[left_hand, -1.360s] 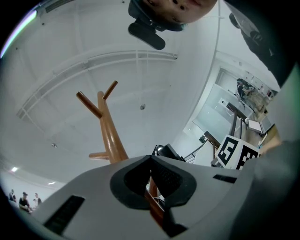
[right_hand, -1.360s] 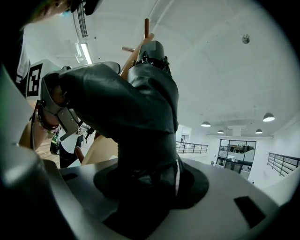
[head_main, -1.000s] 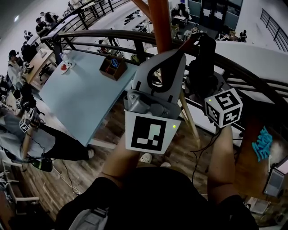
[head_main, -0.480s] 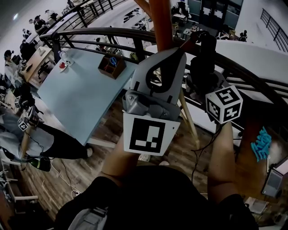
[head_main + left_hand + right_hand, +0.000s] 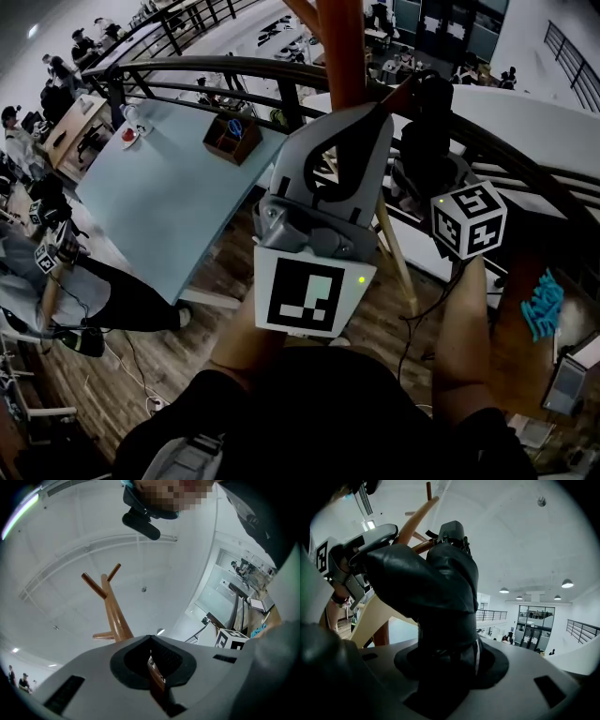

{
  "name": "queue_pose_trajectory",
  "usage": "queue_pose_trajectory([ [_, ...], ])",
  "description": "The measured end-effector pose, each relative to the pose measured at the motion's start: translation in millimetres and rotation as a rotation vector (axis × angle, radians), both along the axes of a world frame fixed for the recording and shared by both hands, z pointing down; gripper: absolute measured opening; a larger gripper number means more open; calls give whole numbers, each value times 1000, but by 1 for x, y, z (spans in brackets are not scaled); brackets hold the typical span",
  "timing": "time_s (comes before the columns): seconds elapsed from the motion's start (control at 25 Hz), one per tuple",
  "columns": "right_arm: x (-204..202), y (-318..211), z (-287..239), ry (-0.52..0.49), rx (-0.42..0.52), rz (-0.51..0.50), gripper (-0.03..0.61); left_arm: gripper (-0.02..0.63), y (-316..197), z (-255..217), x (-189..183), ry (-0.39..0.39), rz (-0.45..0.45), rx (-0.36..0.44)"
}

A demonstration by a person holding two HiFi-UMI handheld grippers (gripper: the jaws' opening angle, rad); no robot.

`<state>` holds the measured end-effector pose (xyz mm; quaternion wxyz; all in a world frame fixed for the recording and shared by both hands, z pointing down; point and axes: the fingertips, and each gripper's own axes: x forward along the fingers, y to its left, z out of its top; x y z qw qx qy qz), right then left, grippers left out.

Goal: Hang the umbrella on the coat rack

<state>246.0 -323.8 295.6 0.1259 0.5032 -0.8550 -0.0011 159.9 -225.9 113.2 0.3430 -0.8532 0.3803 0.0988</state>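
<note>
Hardly anything has shifted since a second ago; both grippers sit where they were. Right gripper (image 5: 449,660) clamps the folded black umbrella (image 5: 445,583), held upright just beside the rack (image 5: 112,613) pole. Left gripper (image 5: 151,641) is pinched closed on a thin brown strip (image 5: 157,679), perhaps the umbrella's strap.

No words, brand names or numbers could be read anywhere. The only signs were black-and-white square coded markers: one on the near face of the cube (image 5: 312,302) of the left gripper (image 5: 149,638), others on the cube (image 5: 469,222) of the right gripper (image 5: 449,648), and one on a small cube (image 5: 47,259) at the left.
</note>
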Motion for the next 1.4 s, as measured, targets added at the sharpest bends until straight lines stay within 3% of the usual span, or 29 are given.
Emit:
queue_pose_trajectory([
  [0.48, 13, -6, -2, 90, -12, 69, 224, 11, 2, -5, 0, 12, 25, 13],
  [1.12, 54, -6, 4, 345, -19, 238, 224, 11, 0, -3, 2, 25, 54, 21],
  [1.4, 58, -6, 8, 364, -30, 232, 224, 11, 0, -2, 2, 29, 53, 24],
])
